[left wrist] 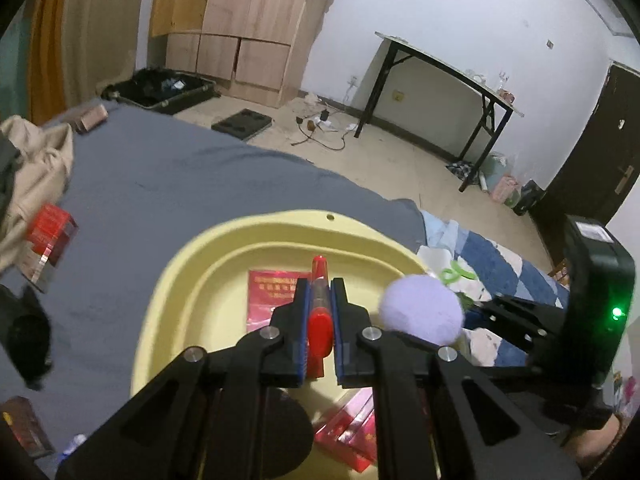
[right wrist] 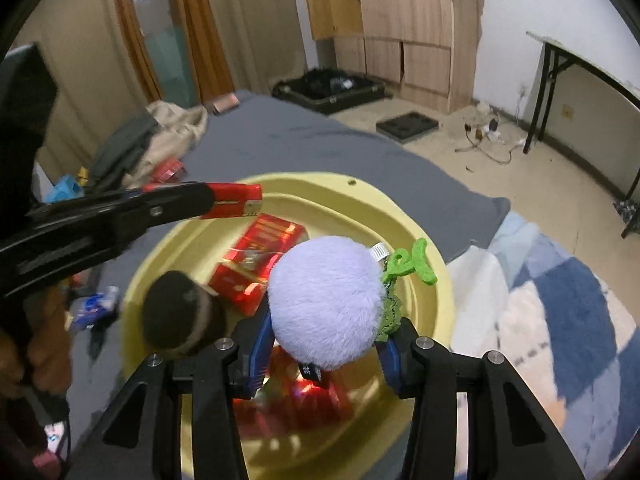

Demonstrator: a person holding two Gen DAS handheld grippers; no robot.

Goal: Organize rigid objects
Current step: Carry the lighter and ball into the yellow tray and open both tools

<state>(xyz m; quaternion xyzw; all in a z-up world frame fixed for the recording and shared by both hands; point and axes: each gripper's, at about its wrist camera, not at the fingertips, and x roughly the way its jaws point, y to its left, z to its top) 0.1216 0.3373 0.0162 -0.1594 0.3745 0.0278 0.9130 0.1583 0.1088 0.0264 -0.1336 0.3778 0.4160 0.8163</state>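
Left tool (left wrist: 320, 292) clenched on red marker pen (left wrist: 320, 320), held over yellow basin (left wrist: 180, 280) on grey-sheeted bed (left wrist: 160, 176). Right tool (right wrist: 324, 344) clamped around lilac plush ball (right wrist: 326, 300) above same basin. Red boxes (right wrist: 264, 248) lie inside basin.

So the basin (right wrist: 436, 280) sits on the bed (right wrist: 304, 140), boxes (right wrist: 264, 240) lying inside it. Both claws hang over it: left claw (left wrist: 320, 312) has a marker (left wrist: 320, 320), right claw (right wrist: 324, 344) a plush ball (right wrist: 324, 300). Suitcase (right wrist: 332, 92) on the floor behind the bed, wardrobe (right wrist: 404, 20) beyond.
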